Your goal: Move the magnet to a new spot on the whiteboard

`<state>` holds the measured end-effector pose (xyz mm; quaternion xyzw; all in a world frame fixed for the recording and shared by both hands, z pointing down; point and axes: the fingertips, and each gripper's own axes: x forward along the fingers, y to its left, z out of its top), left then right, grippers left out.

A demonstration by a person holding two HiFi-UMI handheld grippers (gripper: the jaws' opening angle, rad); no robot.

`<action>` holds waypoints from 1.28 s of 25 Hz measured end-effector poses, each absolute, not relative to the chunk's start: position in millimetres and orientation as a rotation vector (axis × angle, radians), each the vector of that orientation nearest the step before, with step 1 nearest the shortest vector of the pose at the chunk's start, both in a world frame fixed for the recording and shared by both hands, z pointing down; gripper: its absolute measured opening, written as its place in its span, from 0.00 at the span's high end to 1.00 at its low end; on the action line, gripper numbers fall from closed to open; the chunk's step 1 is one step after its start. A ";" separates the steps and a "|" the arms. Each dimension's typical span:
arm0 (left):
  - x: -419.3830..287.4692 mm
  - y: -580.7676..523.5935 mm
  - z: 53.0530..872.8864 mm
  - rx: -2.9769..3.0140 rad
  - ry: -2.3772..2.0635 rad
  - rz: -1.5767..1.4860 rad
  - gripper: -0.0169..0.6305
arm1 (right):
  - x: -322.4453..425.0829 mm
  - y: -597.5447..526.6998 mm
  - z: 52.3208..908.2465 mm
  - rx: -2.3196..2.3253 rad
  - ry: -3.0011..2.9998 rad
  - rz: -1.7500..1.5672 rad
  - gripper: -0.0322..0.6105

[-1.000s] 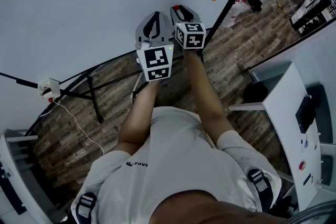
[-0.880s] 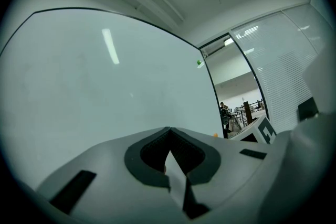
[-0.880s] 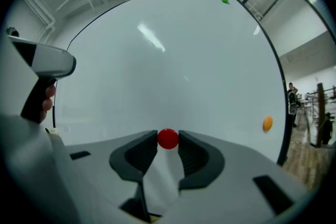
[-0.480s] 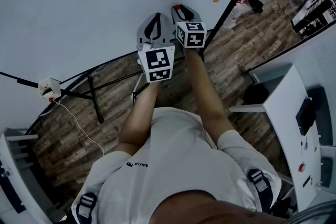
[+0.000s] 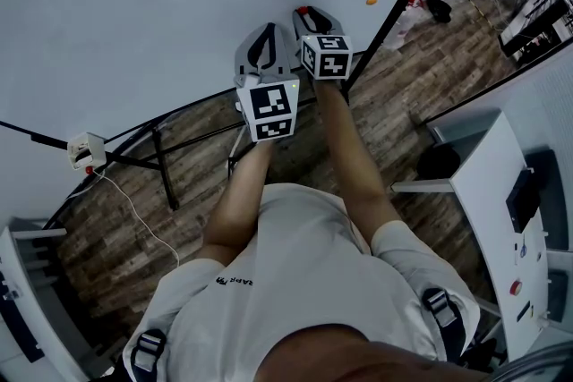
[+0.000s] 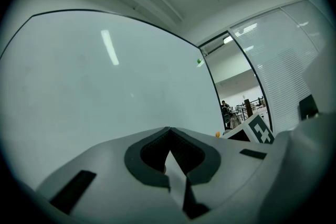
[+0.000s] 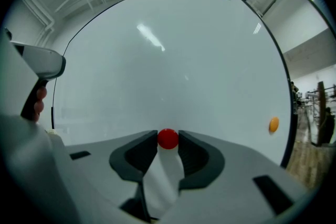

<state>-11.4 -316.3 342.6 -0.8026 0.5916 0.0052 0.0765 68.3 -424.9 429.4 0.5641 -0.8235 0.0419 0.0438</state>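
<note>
- At 12 o'clock in the head view, my right gripper (image 5: 307, 14) points at the whiteboard (image 5: 134, 13). The red magnet (image 5: 303, 11) shows as a small red spot at its tip, low on the board.
- My left gripper (image 5: 266, 29) is just beside it, at about 8 o'clock from it, and it also points at the board. An orange magnet (image 5: 371, 1) sits on the board at 3 o'clock from the right gripper, near the black frame. The wooden floor (image 5: 134, 219) lies below the board, and a white table (image 5: 483, 183) stands at 4 o'clock.
- Left gripper view: the jaws are closed together with their tips meeting, and they hold nothing. The board fills most of the view. A green magnet (image 6: 199, 62) is at 1 o'clock near the board's right edge, and the orange magnet is at 4 o'clock, just above the gripper body.
- Right gripper view: the jaws are closed on the red magnet at 6 o'clock, one pad on each side of it. I cannot tell if it touches the board. The orange magnet is at 3 o'clock near the frame and the green magnet is at 1 o'clock. The left gripper shows at 9 o'clock.
</note>
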 end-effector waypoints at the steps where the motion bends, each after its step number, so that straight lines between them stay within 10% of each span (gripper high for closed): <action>1: -11.7 -315.8 342.4 -2.402 1.773 0.015 0.97 | 68.9 -425.0 430.1 1.730 -2.511 0.127 0.75; 32: -10.5 -309.4 333.4 -2.401 1.746 0.028 0.97 | 69.0 -413.2 424.0 1.686 -2.562 0.120 0.73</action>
